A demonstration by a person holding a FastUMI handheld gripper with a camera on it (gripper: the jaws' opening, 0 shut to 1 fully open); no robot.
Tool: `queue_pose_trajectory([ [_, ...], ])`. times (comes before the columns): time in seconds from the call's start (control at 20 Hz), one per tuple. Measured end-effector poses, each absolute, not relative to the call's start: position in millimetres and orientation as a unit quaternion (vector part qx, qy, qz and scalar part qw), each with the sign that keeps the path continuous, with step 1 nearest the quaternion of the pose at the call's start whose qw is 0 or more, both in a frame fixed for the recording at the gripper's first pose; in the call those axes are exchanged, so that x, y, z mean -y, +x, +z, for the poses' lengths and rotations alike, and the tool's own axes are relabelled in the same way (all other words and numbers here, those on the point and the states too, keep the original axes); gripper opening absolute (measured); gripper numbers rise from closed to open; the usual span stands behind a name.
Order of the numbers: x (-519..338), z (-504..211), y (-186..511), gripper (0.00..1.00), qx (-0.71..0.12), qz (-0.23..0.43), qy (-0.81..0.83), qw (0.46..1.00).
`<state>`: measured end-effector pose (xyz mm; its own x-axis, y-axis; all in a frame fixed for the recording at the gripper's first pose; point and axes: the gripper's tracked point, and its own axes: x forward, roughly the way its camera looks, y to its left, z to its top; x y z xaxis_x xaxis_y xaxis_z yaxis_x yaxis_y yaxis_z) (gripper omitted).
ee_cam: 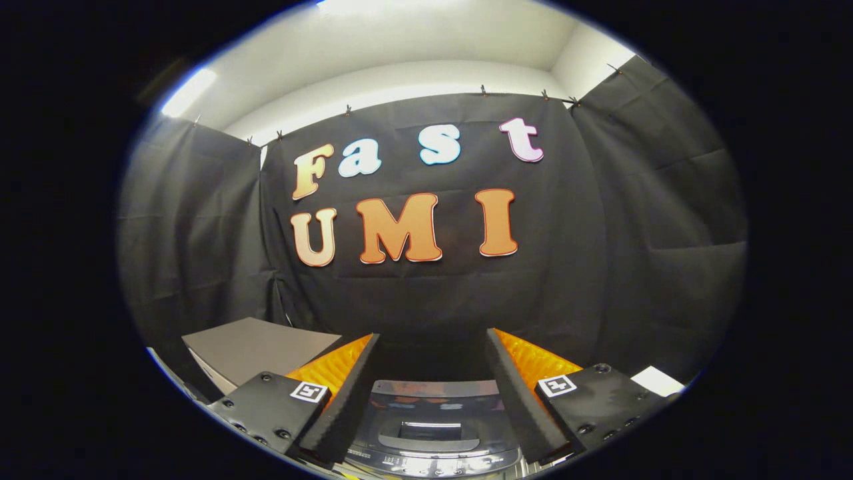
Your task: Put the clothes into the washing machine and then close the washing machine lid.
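Observation:
My gripper [432, 340] is open, its two fingers spread wide with nothing between them. Below and between the fingers sits the washing machine [433, 427], seen from above. Its dark glossy lid lies flat and closed, with a handle recess in the middle. The control panel runs along the near edge. No clothes are in sight.
A grey flat-topped box or cabinet [253, 347] stands to the left of the left finger. A small white surface [656, 380] shows beyond the right finger. The black cloth wall hangs close behind the machine.

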<state>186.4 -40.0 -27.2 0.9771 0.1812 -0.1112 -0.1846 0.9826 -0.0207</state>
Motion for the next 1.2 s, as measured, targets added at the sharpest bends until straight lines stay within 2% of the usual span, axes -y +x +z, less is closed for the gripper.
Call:
queue_pose_trajectory([
  [1.2, 38, -21, 170, 0.99, -0.052, 0.103, -0.023, 0.993],
])
